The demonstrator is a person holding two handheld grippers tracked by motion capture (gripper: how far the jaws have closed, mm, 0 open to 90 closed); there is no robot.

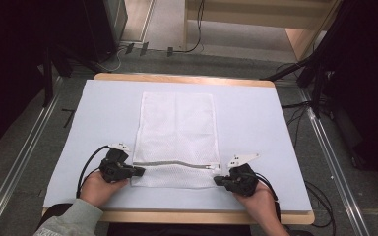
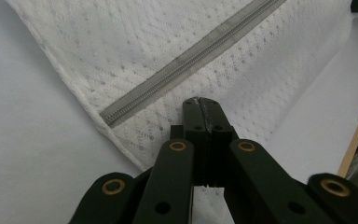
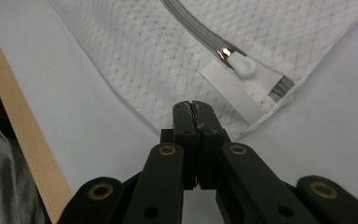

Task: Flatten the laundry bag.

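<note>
Left gripper [image 1: 137, 171] jaws closed, pinching mesh bag [image 1: 176, 132] at near-left edge, below zipper [image 1: 177, 163]. Right gripper [image 1: 218, 180] likewise clamped on near-right corner, near zipper pull [image 3: 242, 66]. Likely paired grip for lifting or folding. Bag lay flat mid-table [image 1: 256, 118], stretching away.

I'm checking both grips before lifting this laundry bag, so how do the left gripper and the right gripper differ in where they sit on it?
The left gripper pinches the mesh bag at its left edge, just below the zipper's plain closed end. The right gripper pinches the right edge, below the white zipper pull and its fabric tab. Both have their jaws shut on the near part of the bag, which lies flat on the table.
</note>
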